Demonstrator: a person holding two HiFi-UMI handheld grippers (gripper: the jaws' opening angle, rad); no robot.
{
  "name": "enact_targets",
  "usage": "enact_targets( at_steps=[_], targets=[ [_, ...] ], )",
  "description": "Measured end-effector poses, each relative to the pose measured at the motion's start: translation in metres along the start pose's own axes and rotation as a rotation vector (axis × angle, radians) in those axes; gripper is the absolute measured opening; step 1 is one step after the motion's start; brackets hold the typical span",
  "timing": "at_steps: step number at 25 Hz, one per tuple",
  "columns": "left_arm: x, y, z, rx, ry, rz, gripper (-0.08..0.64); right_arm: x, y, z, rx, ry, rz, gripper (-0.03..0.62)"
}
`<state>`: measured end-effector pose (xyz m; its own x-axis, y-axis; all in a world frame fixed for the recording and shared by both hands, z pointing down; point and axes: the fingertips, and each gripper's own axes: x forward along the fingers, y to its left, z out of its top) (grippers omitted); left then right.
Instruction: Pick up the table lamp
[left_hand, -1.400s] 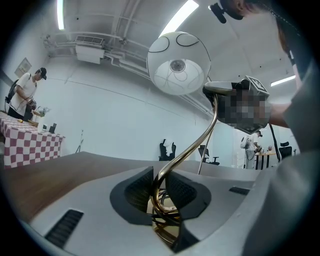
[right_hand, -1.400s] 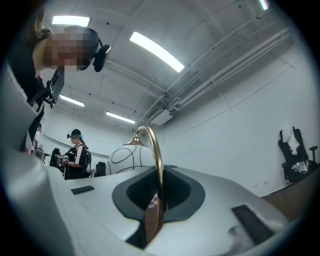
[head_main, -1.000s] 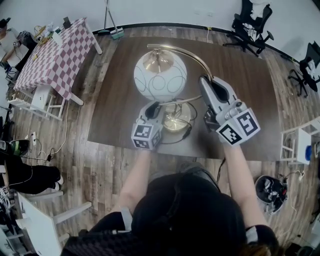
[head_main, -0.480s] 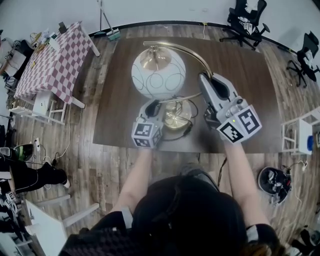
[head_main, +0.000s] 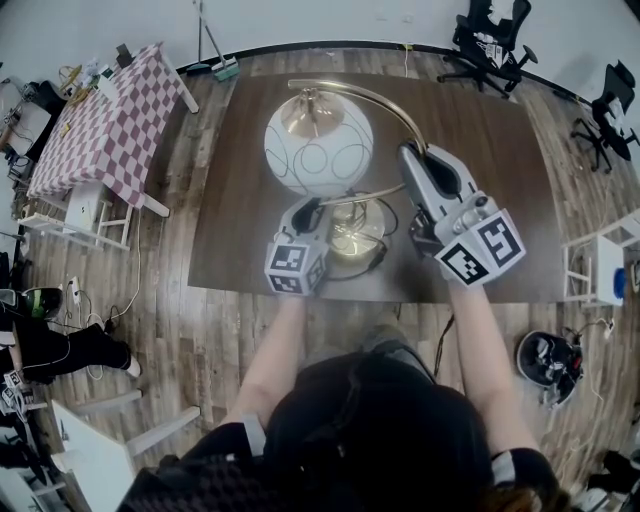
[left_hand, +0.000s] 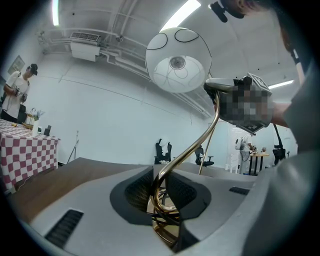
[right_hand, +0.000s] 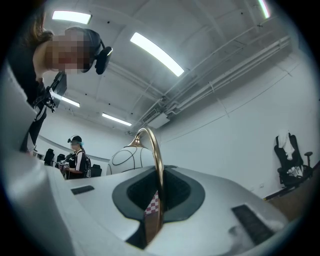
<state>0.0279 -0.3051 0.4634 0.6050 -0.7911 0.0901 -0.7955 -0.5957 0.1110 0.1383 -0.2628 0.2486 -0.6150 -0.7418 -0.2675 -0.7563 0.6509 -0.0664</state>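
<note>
The table lamp has a white globe shade (head_main: 318, 146) with dark line drawing, a curved brass arm (head_main: 395, 105) and a round brass base (head_main: 352, 232) over the dark table. My left gripper (head_main: 318, 212) is shut on the lower brass stem (left_hand: 167, 172) just above the base, and the stem runs up between its jaws toward the globe (left_hand: 177, 60). To the right, my right gripper (head_main: 412, 152) is shut on the upper brass arc (right_hand: 156, 165), with the globe (right_hand: 127, 159) behind it. Whether the base touches the table, I cannot tell.
The lamp's black cord (head_main: 375, 264) loops by the base on the brown table (head_main: 500, 170). A checkered table (head_main: 105, 115) stands at the left, office chairs (head_main: 490, 45) at the back right, a white stool (head_main: 595, 285) at the right. A person (left_hand: 15, 95) stands far off.
</note>
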Motion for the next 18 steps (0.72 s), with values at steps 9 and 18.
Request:
enact_targets(
  at_steps=[9,18],
  targets=[
    [-0.004,0.004,0.013,0.013,-0.007,0.006,0.087,0.007,0.004,0.009,-0.005,-0.003,0.009,0.017],
    [-0.007,0.006,0.024,0.022,-0.016,0.018,0.087,0.013,0.010,0.021,-0.015,-0.010,0.031,0.017]
  ],
)
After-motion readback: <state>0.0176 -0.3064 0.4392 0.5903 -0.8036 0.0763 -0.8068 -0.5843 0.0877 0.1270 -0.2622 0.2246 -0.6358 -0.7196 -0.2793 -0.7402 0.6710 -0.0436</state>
